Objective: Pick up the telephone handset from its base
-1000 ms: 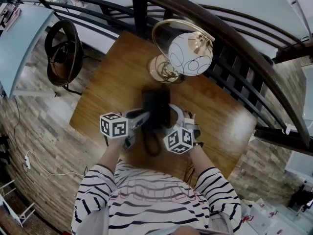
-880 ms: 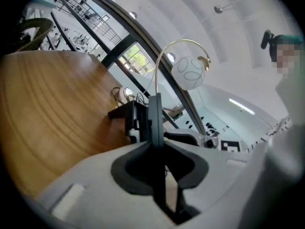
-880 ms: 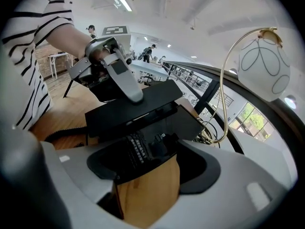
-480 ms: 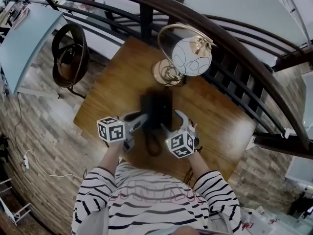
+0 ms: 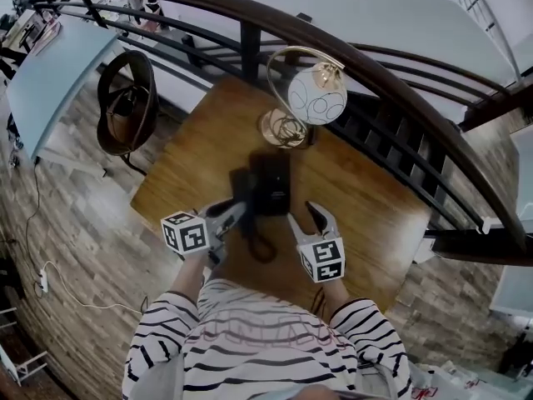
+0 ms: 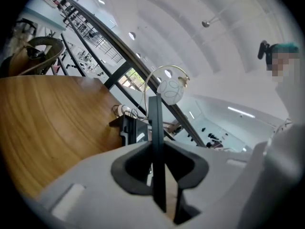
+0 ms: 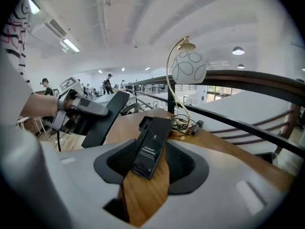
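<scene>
The black telephone base [image 5: 273, 182] lies flat on the wooden table [image 5: 366, 198], below the lamp. My left gripper [image 5: 236, 209] is shut on the black handset [image 5: 241, 188], held tilted just left of the base, its cord [image 5: 258, 242] looping down to the table. In the left gripper view the handset [image 6: 155, 128] stands edge-on between the jaws of the left gripper [image 6: 159, 168]. My right gripper [image 5: 306, 217] is open, drawn back from the base; its jaws have just been closing with nothing between them. Beyond the right gripper [image 7: 152, 171], the right gripper view shows the base [image 7: 151, 144] and the held handset [image 7: 107, 118].
A gold lamp with a white globe shade [image 5: 316, 98] stands at the table's far edge, by a dark curved railing [image 5: 391, 82]. A round dark chair [image 5: 125, 107] stands on the floor to the left. Stone-patterned floor surrounds the table.
Both grippers have drawn back toward me from the base. The left one carries the handset off the base. The right one has left the base's side and rolled.
</scene>
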A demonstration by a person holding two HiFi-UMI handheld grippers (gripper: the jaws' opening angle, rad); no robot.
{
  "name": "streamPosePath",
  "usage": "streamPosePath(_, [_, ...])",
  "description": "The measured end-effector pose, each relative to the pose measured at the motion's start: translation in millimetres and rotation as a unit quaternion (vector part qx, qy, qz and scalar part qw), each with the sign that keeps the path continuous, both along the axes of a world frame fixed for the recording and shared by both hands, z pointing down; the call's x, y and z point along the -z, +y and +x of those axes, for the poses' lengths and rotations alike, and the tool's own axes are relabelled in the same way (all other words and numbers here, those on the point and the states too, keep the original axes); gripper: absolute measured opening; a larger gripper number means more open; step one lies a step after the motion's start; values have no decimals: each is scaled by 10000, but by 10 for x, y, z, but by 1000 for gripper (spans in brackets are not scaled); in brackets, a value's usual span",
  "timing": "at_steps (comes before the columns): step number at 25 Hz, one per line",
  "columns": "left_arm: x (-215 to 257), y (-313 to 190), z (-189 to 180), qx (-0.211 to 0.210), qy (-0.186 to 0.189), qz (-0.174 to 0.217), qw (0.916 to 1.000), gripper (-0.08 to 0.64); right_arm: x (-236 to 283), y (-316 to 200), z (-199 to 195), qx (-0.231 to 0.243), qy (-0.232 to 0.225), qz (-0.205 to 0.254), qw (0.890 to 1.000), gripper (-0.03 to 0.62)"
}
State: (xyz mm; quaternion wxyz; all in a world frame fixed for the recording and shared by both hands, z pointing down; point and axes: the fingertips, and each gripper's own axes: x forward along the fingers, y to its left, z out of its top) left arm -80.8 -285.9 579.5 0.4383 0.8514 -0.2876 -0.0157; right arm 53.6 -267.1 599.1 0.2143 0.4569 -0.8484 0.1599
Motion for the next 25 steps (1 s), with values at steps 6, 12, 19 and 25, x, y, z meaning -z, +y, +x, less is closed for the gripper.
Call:
streamPosePath(6, [239, 354, -27, 166, 41, 315, 9994, 74, 353, 330, 107, -218, -288, 356, 9987, 134])
streamPosePath(12, [415, 631, -33, 344, 98, 506, 9981, 74, 565, 654, 150, -144, -526, 505, 9972, 78])
streamPosePath(19, [567, 1019, 34, 442, 221, 630, 9968, 74, 694, 1027, 336, -161, -873, 409, 9952, 17])
streamPosePath(25, [678, 1286, 88, 475, 321, 722, 9957, 74, 741, 1261, 446, -153, -938, 418, 9946, 2])
